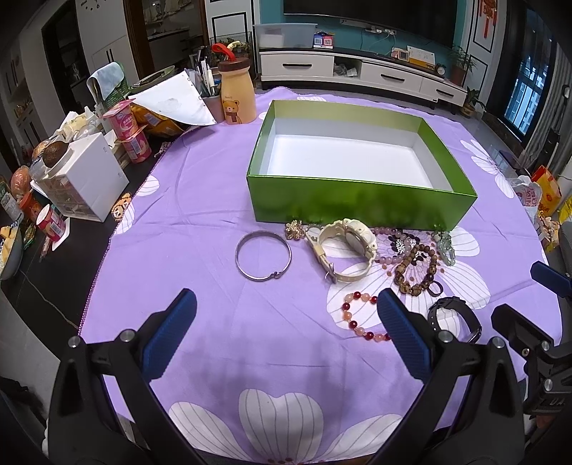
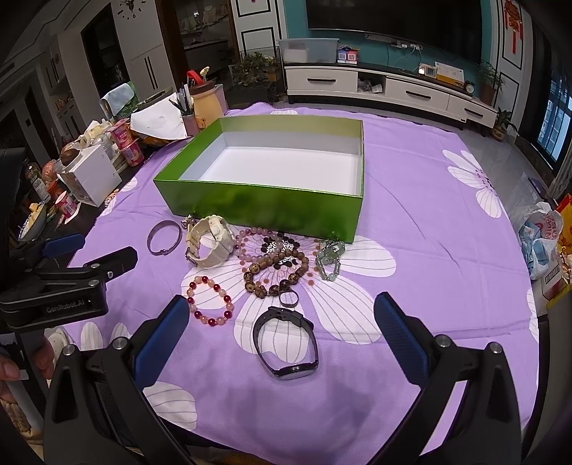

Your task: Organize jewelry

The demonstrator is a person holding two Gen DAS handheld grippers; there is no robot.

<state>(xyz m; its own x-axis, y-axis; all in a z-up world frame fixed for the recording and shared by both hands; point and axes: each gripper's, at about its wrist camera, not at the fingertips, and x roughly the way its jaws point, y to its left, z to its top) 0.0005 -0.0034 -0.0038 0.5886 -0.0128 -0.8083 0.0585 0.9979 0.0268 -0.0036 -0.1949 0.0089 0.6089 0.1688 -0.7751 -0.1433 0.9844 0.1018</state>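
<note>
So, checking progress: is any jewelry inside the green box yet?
No, the green box shows only its bare white floor.

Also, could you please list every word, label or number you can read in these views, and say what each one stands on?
"GenRobot.AI": on the black body of the left gripper, seen from the right wrist view.
Pink yogurt cups: printing too blurred to read.
Bear bottle: small text too small to read.
Wall clock: numerals too small to read reliably.
Red wall hanging: characters blurred.
</note>
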